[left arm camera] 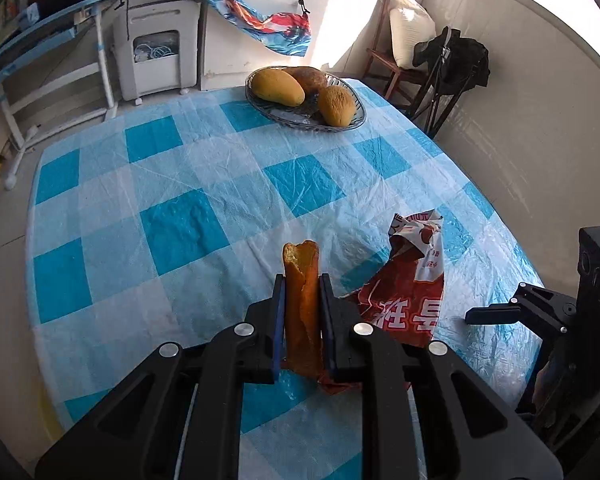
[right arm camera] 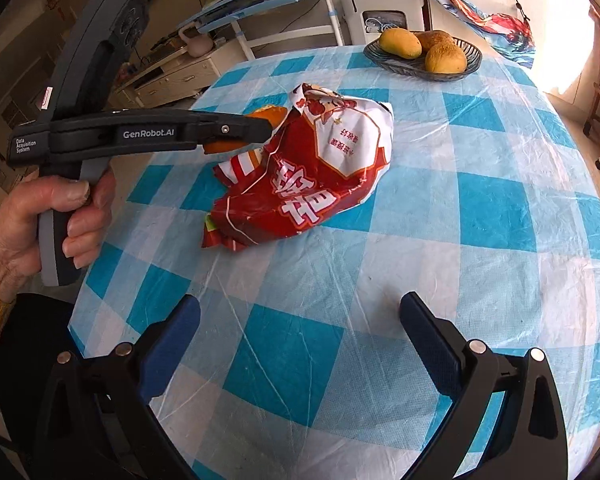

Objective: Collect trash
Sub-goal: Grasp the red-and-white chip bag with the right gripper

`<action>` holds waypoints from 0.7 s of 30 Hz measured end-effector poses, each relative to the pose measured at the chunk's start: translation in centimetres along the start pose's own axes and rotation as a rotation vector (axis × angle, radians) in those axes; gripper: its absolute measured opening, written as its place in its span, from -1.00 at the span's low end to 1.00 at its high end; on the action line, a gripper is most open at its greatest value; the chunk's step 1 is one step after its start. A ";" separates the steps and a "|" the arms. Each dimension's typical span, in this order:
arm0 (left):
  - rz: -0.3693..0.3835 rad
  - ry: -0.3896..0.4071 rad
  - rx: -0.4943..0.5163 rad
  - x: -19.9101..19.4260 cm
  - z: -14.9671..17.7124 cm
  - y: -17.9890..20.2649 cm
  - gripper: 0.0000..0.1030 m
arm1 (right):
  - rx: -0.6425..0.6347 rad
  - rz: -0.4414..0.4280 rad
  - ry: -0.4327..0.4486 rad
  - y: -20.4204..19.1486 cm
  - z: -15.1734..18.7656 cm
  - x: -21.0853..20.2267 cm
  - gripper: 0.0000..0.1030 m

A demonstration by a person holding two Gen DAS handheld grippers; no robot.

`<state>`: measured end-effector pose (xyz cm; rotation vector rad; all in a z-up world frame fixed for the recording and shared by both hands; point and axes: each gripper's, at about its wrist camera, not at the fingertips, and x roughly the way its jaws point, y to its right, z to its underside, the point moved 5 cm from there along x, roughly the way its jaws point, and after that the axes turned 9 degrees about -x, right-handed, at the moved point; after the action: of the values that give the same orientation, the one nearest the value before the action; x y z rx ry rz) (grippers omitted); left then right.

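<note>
The left tool (left arm camera: 302,280) is clamped on a torn piece of bread (left arm camera: 302,276); its blue pads press the crust on both sides, and the ragged, bitten end sticks out past the fingertips. The bread looks light and dry, with a firm crust and a soft crumb, so a hard squeeze would likely crush it or shed crumbs. The grip along its length near the middle seems sound.

In the right wrist view the same tool reaches in level from the left edge of the table (right arm camera: 480,208), the bread showing as an orange patch against the open mouth of the red and white snack bag (right arm camera: 320,168). The bag lies crumpled on the checked cloth near the table's middle, towards the left edge. It is thin, crinkly film: nearly weightless, slippery and easily collapsed. A fold or the rim of the mouth is probably the best place to pinch it, since flat panels would slide between the pads.

The person's left hand (right arm camera: 56,216) wraps the handle with the fingers curled around it and the wrist held low beside the table edge.

The right tool (right arm camera: 300,320) stands wide apart and empty, tilted down over the near part of the table, well short of the bag.

A basket of bread rolls (right arm camera: 422,54) sits at the far edge.
</note>
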<state>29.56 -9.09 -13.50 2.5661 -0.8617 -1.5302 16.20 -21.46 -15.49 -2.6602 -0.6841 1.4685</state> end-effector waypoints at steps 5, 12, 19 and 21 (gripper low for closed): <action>-0.056 0.035 -0.108 -3.1 2.9 -2.7 -0.70 | 0.099 -0.077 0.065 0.0 -0.7 -0.8 0.86; -0.089 0.017 -0.147 -2.8 5.1 -4.0 -0.66 | 0.295 -0.148 0.131 1.7 -2.8 0.3 0.86; -0.117 0.010 -0.088 -1.9 5.3 -2.9 -0.32 | 0.361 -0.138 0.166 2.6 -5.1 2.1 0.84; -0.132 -0.006 -0.083 -1.5 5.6 -2.8 -0.24 | 0.327 -0.109 0.168 2.4 -5.7 2.4 0.68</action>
<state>25.64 -4.63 -16.09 2.6070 -0.6263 -1.5719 22.76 -21.65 -14.81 -2.4191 -0.5157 1.1952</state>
